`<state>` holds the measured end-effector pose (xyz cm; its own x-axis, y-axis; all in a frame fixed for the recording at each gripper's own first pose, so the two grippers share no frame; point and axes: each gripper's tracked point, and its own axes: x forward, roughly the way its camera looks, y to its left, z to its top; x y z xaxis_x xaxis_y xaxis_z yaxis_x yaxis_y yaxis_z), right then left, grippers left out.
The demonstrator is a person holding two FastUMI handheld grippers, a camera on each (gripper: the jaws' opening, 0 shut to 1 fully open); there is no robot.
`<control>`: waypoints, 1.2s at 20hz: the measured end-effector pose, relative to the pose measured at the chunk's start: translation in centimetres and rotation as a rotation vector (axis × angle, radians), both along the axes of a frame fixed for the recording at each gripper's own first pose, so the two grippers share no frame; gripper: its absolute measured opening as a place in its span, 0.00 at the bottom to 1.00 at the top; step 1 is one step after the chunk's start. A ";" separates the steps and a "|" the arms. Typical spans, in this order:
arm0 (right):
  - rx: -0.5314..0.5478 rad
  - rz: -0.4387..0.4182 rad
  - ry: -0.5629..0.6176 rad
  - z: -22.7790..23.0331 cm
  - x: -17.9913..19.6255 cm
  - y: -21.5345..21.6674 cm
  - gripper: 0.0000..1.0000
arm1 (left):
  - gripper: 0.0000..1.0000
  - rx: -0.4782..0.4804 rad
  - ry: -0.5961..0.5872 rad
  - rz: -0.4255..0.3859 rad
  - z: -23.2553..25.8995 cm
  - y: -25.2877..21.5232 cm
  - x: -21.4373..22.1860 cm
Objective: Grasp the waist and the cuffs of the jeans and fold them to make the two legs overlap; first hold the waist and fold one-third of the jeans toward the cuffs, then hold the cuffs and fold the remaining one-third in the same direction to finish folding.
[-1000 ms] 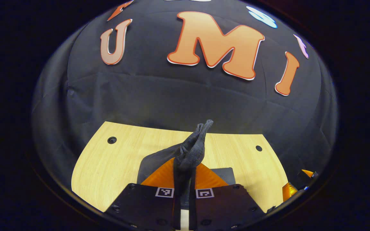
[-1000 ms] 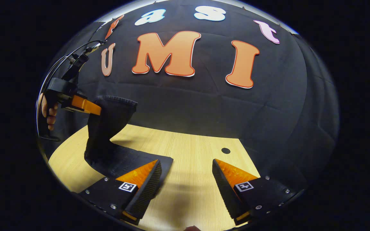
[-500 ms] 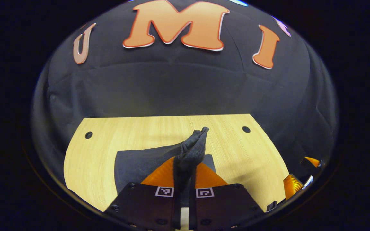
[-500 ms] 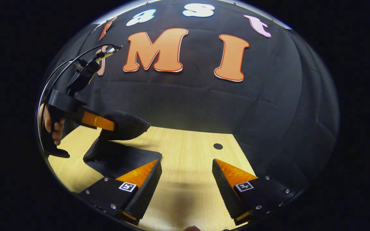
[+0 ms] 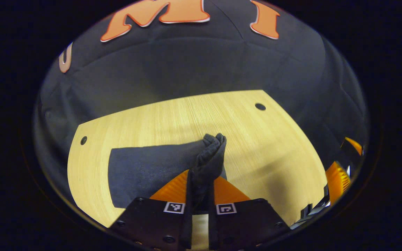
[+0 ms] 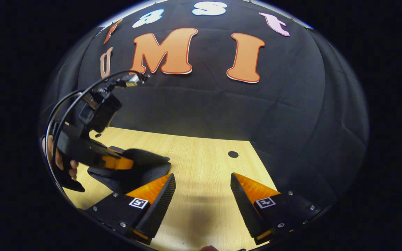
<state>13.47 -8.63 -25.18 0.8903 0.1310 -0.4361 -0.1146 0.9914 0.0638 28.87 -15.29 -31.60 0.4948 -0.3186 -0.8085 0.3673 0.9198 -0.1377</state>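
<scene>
The dark jeans [image 5: 145,170] lie folded flat on the light wooden table [image 5: 194,115]. One end of them rises into a bunched ridge [image 5: 210,153]. My left gripper [image 5: 202,174] is shut on that ridge, low over the table. In the right gripper view the left gripper [image 6: 115,162], held by a hand [image 6: 61,164], presses the raised jeans end [image 6: 145,162] down onto the folded layers. My right gripper [image 6: 202,188] stands open over bare wood just right of the jeans, holding nothing. It also shows at the right edge of the left gripper view as the right gripper [image 5: 337,174].
The table has small round holes [image 5: 260,106] [image 6: 233,154] near its back edge. The black cloth wall [image 6: 222,104] closes off the back and sides. Bare wood [image 6: 208,167] lies right of the jeans.
The left gripper has come down and forward with the jeans end, from hanging high to nearly flat on the folded layers. The right gripper has stayed open and barely moved.
</scene>
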 end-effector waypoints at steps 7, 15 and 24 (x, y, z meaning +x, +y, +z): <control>0.020 0.046 -0.014 1.0 0.7 2.6 0.95 | 1.00 -0.178 0.047 -0.025 0.5 -1.5 -2.7; -0.005 0.068 -0.177 7.5 1.4 6.4 0.96 | 0.99 -0.198 -0.354 0.142 10.9 9.7 0.0; 0.021 0.045 -0.333 14.7 -0.9 11.3 0.95 | 0.99 -0.207 -0.696 0.351 19.8 23.3 -4.9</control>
<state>12.52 2.69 -10.51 0.9765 0.1796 -0.1187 -0.1766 0.9836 0.0353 23.99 8.06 -11.82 0.9622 -0.1610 -0.2199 0.1261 0.9783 -0.1642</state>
